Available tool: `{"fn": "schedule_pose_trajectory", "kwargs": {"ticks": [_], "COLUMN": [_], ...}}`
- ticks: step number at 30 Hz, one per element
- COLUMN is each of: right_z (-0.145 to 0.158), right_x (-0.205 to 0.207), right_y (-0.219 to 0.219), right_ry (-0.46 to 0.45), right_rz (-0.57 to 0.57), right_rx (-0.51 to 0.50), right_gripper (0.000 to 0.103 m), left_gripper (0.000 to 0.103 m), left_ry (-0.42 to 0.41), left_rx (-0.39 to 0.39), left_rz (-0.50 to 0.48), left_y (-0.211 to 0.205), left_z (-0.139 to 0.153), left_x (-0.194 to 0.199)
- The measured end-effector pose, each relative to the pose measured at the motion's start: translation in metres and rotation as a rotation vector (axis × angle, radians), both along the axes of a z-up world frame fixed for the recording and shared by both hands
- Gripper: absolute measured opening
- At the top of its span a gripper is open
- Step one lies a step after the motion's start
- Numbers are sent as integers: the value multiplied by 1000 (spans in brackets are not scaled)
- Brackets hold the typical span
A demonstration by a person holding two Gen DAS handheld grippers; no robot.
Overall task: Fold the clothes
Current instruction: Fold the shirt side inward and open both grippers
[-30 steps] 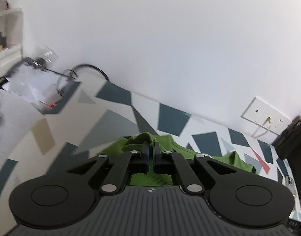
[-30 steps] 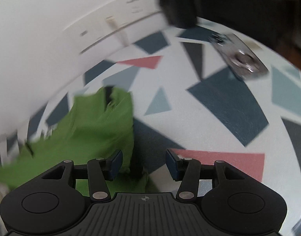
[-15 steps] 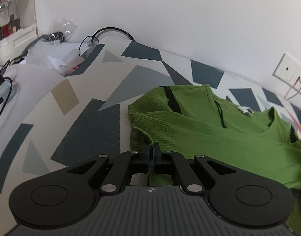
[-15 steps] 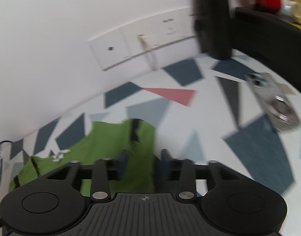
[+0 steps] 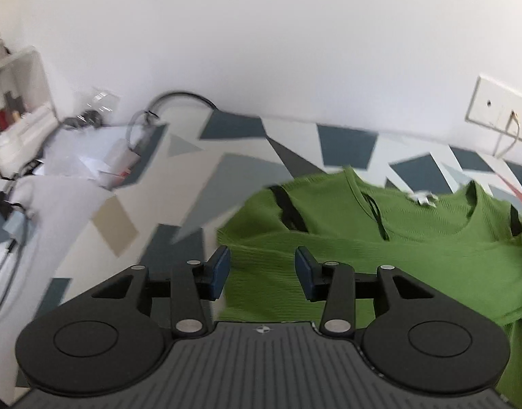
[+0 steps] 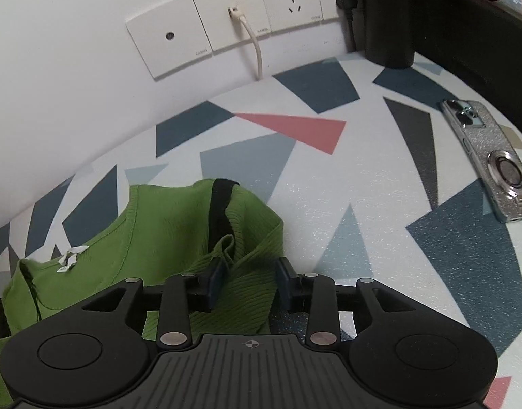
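Left wrist view: a green ribbed top lies spread on the table, which wears a cloth printed with grey, navy and beige triangles. Neckline faces the wall; black shoulder trim shows at the near shoulder, a small white tag at the collar. The left gripper hangs over the garment's left edge, jaws parted and opening; green knit is seen between the blue pads, neither pad pressing on it.

Right wrist view: same top, opposite shoulder, with a black strap running across a bunched fold of fabric. The right gripper is set over that fold, jaws at a middling gap and opening; a ridge of knit stands between the pads, and the gap looks wider than the ridge.

Outward: a phone in a glittery case with ring holder lies well apart on the cloth, at right. Wall sockets behind, a white cable plugged in. A black cylinder stands by the wall. On the left side, a black cable, clear bags and papers, blurred.
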State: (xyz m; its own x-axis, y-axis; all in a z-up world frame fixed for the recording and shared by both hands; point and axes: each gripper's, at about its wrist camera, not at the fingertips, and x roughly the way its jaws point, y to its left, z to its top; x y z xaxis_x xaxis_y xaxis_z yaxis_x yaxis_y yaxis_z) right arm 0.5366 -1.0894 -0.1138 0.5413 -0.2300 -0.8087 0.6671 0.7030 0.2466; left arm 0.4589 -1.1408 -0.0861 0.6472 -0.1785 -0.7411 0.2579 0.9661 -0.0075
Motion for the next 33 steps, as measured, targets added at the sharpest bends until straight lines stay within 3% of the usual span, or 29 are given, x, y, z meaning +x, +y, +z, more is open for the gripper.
{"fn": "schedule_pose_trajectory", "kwargs": {"ticks": [5,9,11,14,20,25,33], "right_z": [-3,-7,-7,-5,10,15,-6], "right_x": [2,8,8,5,-6,-19,3], "right_y": [-1,2,3,1,-8,-29,-33], "right_ry": [1,9,8,-4,-86,-225,-182], "right_rz": [25,53,54,46,13,-78,-92], "right_rx": [-4,-40,-41,-27,20,151,150], "right_gripper": [21,19,11,7,6,5,5], "left_gripper": [44,52,55,59,62,65,74], "left_ry": [77,64,75,90,94,96,99], "left_rx": [37,54,47,32,21,11,8], "left_rz": [-1,-1,4,11,9,15,36], "left_y": [-4,-3,-1,3,5,8,10], "left_z": [-31,-33,-32,-33,-34,-35,-38], "left_x": [4,2,5,8,9,9,12]}}
